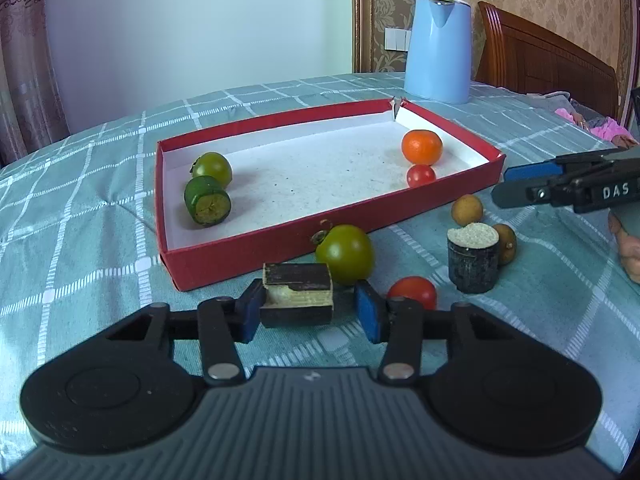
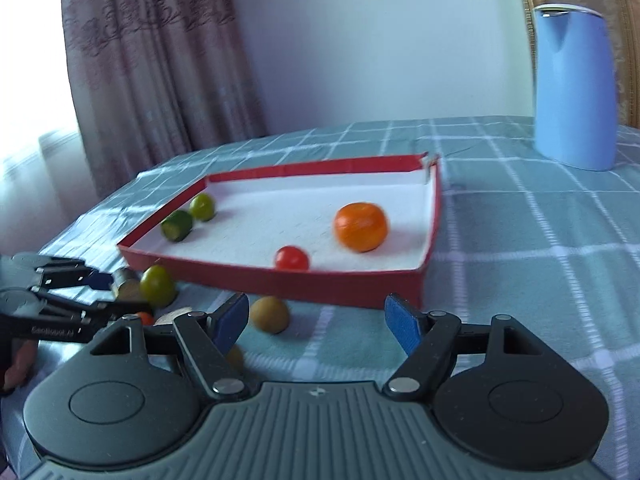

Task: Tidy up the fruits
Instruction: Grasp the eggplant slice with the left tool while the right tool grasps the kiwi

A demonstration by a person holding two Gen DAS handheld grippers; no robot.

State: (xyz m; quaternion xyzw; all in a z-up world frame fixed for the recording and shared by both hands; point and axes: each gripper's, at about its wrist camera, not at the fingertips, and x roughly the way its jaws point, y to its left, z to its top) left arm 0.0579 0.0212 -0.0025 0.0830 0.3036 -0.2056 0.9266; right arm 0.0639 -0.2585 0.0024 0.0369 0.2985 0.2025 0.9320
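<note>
Checked cloth (image 1: 100, 208): left fingers (image 1: 310, 312) straddle dark block (image 1: 298, 300), right pad clear; right fingers (image 2: 316, 326) gape empty.

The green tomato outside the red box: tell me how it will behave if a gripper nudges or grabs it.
The green tomato is round and smooth, so a nudge would probably roll it, perhaps against the red box wall beside it. Its glossy skin may slip between flat pads. It looks firm, likely tolerating a moderate squeeze, though the stem could snag.
</note>
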